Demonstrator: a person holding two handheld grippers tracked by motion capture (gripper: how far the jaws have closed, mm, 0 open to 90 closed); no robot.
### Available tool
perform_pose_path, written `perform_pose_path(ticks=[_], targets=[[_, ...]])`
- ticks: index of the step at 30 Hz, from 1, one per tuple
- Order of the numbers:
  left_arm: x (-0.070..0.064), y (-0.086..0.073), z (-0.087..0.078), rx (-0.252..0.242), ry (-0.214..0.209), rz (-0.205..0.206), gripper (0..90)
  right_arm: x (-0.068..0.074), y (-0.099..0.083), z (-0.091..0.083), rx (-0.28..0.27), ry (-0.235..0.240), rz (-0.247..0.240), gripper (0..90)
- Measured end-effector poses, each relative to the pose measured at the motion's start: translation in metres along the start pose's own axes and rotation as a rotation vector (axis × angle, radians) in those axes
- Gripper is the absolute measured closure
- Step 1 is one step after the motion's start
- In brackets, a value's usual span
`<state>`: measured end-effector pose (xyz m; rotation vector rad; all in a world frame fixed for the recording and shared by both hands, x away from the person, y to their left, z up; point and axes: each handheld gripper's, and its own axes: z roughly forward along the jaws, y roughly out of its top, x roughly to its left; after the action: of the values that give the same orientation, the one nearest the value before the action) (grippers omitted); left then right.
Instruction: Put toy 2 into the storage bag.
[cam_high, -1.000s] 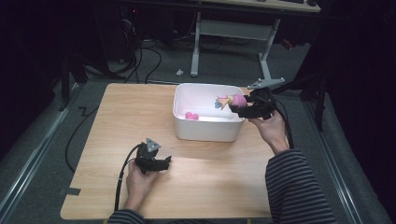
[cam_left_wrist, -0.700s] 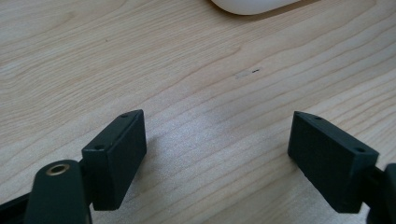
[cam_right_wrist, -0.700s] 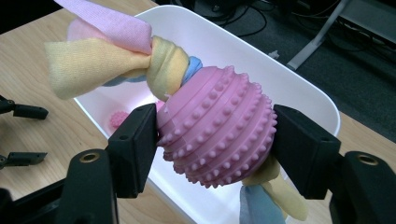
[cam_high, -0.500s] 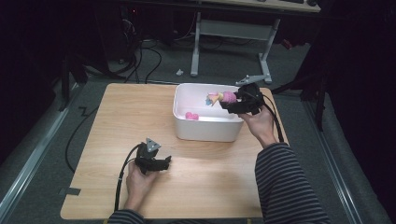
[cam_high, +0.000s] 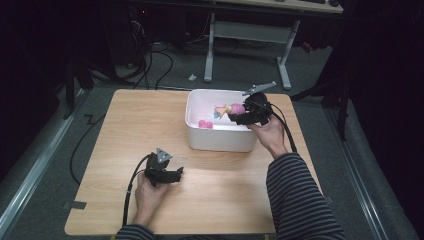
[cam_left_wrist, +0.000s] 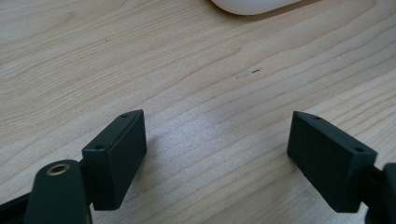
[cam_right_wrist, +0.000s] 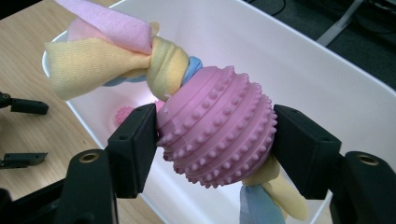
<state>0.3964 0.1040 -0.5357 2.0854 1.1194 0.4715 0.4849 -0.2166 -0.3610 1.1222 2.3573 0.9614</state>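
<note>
The right gripper (cam_right_wrist: 215, 140) clamps the pink ball toy (cam_right_wrist: 217, 133), its cloth tails running crosswise to the jaws, over the white bin (cam_high: 220, 140) by the desk's far edge; drop is straight down. The left gripper (cam_high: 167, 175) rests wide open and empty near the front edge

Plenty of open desk (cam_high: 130, 125) all along the left and front, nothing lying there besides the left hand-held gripper (cam_high: 172, 175). The white bin (cam_high: 220, 140) blocks the back right, and inside it a small pink toy (cam_high: 204, 124) takes the near-left corner.
</note>
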Motion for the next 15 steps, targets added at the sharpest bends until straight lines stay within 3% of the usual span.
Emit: perform_pose_path(ticks=[9, 13, 15], targets=[[0.000, 0.000, 0.000, -0.001, -0.001, -0.001, 19.9, 0.008, -0.008, 0.012, 0.042, 0.054, -0.018, 33.5], [0.000, 0.000, 0.000, -0.001, -0.001, 0.000, 19.9, 0.009, -0.009, 0.012, 0.041, 0.065, -0.028, 31.7], [0.000, 0.000, 0.000, -0.002, -0.001, -0.002, 19.9, 0.010, -0.008, 0.010, 0.026, 0.058, -0.009, 28.6]])
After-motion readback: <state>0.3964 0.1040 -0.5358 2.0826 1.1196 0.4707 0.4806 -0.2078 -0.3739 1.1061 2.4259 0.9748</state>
